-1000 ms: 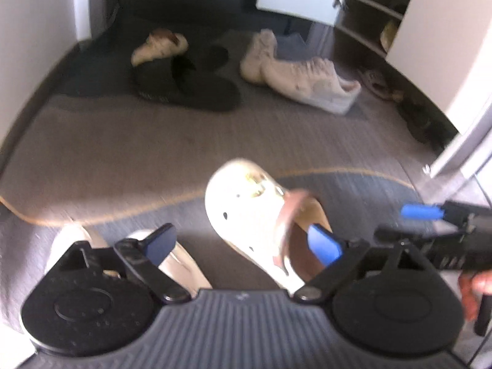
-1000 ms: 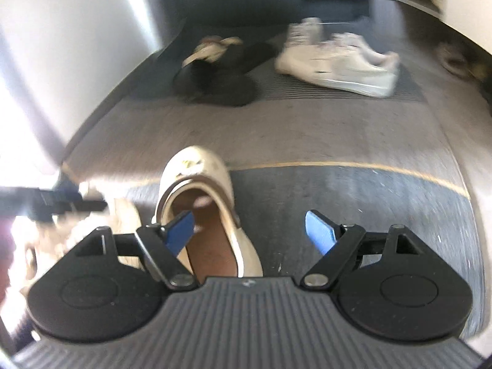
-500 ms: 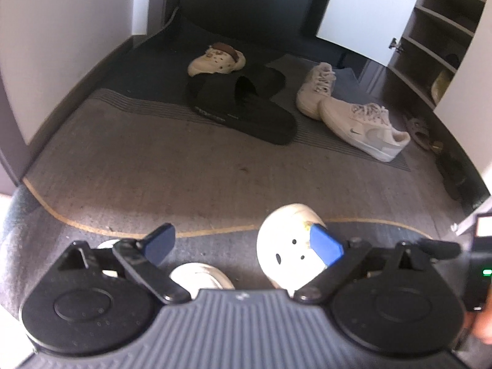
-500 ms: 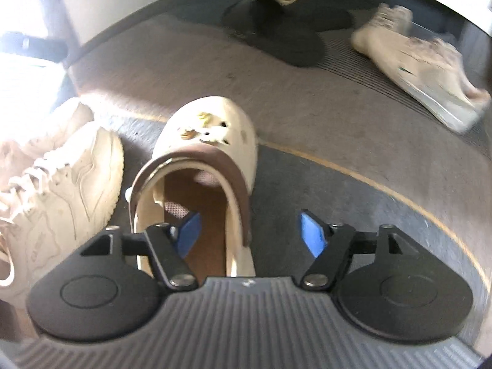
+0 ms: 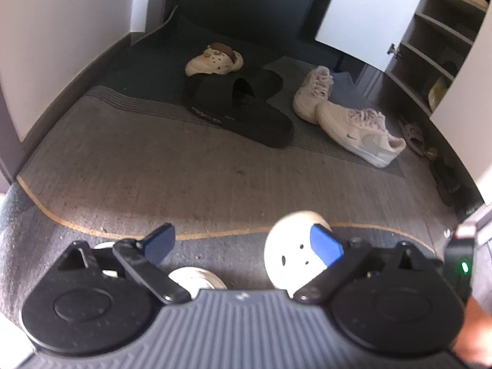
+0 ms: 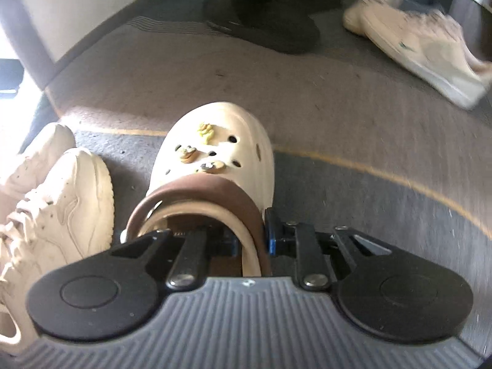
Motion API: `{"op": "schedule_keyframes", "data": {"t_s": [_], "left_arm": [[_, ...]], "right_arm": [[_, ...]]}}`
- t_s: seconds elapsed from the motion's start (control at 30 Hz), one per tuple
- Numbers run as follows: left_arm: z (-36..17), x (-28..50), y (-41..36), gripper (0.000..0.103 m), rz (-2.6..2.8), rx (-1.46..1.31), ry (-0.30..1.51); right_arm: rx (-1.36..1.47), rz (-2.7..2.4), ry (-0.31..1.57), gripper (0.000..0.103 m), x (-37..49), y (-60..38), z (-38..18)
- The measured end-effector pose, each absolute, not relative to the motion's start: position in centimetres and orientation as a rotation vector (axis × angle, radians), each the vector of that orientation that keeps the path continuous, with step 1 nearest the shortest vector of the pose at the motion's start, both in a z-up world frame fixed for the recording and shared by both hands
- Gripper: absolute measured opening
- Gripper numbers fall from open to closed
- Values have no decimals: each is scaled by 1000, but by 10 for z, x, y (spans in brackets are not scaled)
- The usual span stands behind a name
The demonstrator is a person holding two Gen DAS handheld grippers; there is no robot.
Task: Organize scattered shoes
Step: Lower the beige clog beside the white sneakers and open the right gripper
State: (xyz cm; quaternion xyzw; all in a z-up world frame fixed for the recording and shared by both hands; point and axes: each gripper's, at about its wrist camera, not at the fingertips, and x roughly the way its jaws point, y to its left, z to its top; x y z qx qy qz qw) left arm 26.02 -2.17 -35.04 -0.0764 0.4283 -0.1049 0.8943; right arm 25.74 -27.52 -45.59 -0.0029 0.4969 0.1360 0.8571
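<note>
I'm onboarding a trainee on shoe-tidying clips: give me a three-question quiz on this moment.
1. True or false: the right gripper is shut on the side wall and brown heel strap of the cream foam clog with charms.
2. Which state fits the left gripper? A) shut on a sneaker B) open, holding nothing C) shut on a slipper
3. Fill in: the matching second cream clog lies at the far end of the grey mat, just behind the pair of ____ slide sandals.

Key: 1 true; 2 B; 3 black
</note>
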Motion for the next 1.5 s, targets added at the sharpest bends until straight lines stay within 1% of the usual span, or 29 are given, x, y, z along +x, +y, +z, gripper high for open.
{"op": "schedule_keyframes", "data": {"t_s": [0.07,0.2,0.43,0.73,0.93,1.27,1.33,1.37,1.4,1.43,1.47,1.5], "left_arm": [[-350,260,-20,96,-214,-161,888],[-349,260,-19,96,-211,-165,885],[-347,258,-22,96,-221,-163,886],[-344,253,-30,95,-246,-145,884],[-332,238,-34,95,-271,-150,873],[-331,208,-15,96,-249,-105,897],[-333,208,-13,96,-237,-103,914],[-334,209,-12,96,-230,-107,922],[-336,210,-12,96,-223,-111,929],[-337,212,-12,96,-217,-114,937],[-338,213,-12,96,-215,-120,943],[-337,214,-13,96,-217,-125,945]], "right_arm": [[37,267,1052,21,239,-276,-453],[35,257,1064,21,217,-269,-449],[169,145,1137,21,174,-255,-448],[193,131,1128,21,151,-240,-450],[170,134,1116,24,150,-235,-453],[208,128,1127,27,147,-239,-456],[215,134,1127,33,147,-240,-457],[241,147,1126,40,147,-242,-456],[265,156,1124,55,146,-244,-455],[288,165,1122,64,146,-246,-455],[305,166,1116,77,143,-248,-453],[301,164,1111,78,141,-249,-451]]}}
